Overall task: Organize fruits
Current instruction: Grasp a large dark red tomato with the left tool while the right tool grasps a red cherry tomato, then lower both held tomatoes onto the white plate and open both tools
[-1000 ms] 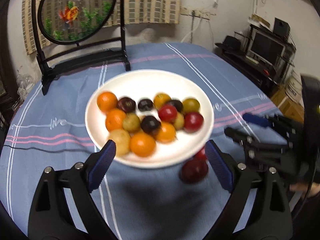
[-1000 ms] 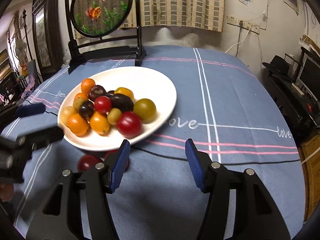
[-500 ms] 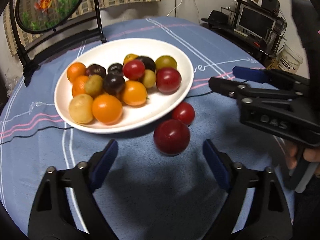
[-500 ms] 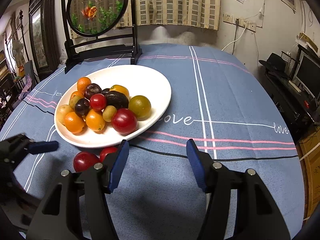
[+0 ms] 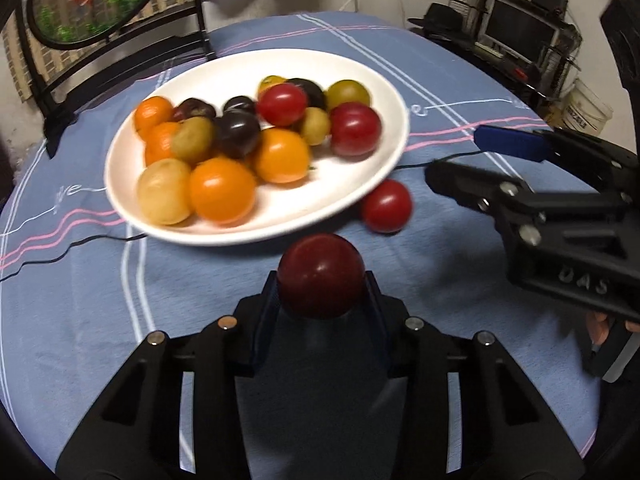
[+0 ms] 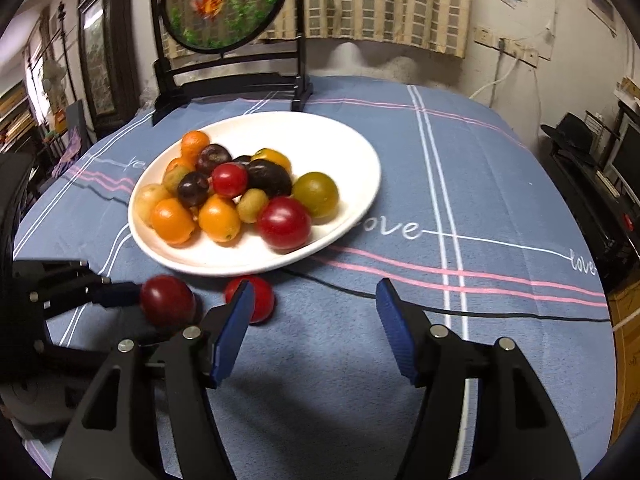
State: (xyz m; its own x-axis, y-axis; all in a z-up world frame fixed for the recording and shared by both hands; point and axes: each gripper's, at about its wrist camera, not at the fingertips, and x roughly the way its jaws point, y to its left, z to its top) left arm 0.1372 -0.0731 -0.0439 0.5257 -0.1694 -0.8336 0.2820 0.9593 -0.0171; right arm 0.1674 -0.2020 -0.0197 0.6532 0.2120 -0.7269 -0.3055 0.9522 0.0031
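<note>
Change since earlier frame: left hand-held gripper (image 5: 320,280) has come down over the dark red fruit (image 5: 321,276); its jaws have just been closing, with that fruit between them.
Surface: blue striped cloth (image 6: 460,184) covers the surface across both views.
Screen: round fish-painted screen on a black stand (image 6: 224,4), upper left of the right wrist view, behind the plate.
Plate: white plate (image 6: 332,152), centre left of the right wrist view, carrying a pile of orange, dark purple, red and green-yellow fruits (image 6: 232,196).
Right hand-held gripper: right hand-held gripper (image 6: 316,320), lower centre of its own view, jaws apart, nothing between the blue pads.
Left hand-held gripper: jaws drawn in against both sides of the dark red fruit, lower centre of the left wrist view.
Dark red fruit: off the plate, just in front of its near rim.
Small red fruit (image 5: 386,206): on the cloth, touching or just beside the plate rim, near the dark red fruit.
</note>
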